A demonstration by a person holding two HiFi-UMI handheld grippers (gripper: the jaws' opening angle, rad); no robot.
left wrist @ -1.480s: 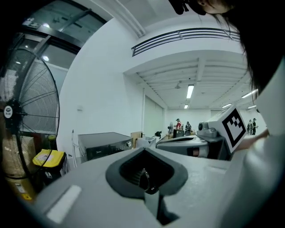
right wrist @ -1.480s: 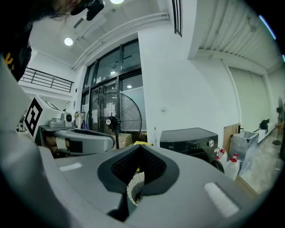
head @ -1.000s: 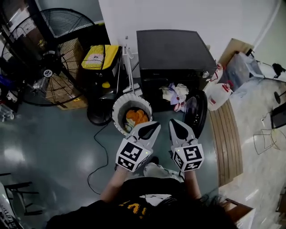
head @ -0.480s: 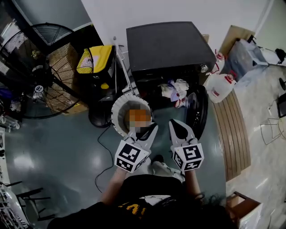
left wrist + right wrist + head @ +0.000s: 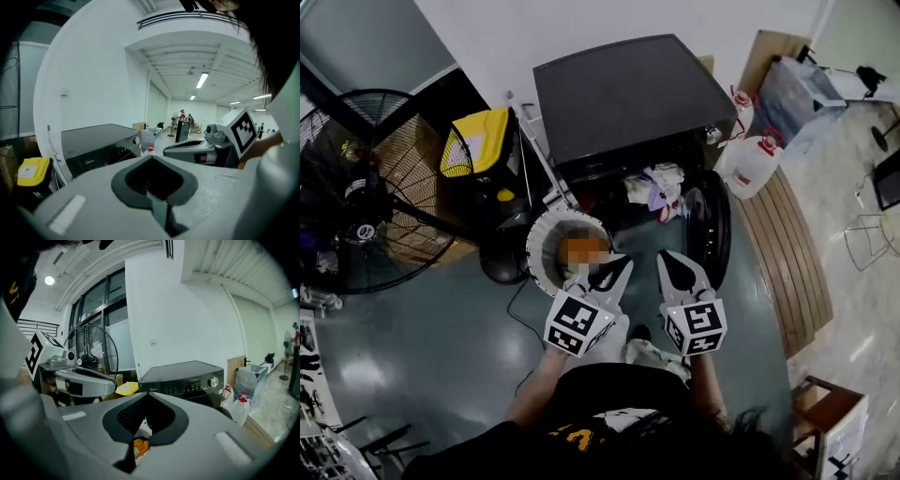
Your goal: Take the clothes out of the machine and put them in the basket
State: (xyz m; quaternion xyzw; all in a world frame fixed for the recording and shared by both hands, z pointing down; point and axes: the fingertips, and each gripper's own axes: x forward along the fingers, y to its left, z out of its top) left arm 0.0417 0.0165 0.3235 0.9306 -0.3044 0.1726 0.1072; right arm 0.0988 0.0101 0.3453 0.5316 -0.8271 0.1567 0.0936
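A person stands facing a black front-loading washing machine (image 5: 628, 94) set against the far wall, with a gripper in each hand. The left gripper (image 5: 623, 263) has its jaws closed together with nothing between them. The right gripper (image 5: 664, 258), just beside it, is also closed and empty. Both point toward the machine and touch nothing.

The machine's round door (image 5: 710, 230) hangs open to the right. A bundle of pale clothes (image 5: 654, 186) spills from the opening, apart from both grippers.

A round white basket (image 5: 534, 246) sits on the grey floor (image 5: 441, 319) just left of the machine's front, near the left gripper's tips. An orange garment (image 5: 139, 446) lies inside it.

A large fan (image 5: 366, 187) stands at the far left, and white jugs (image 5: 750, 164) stand to the machine's right.
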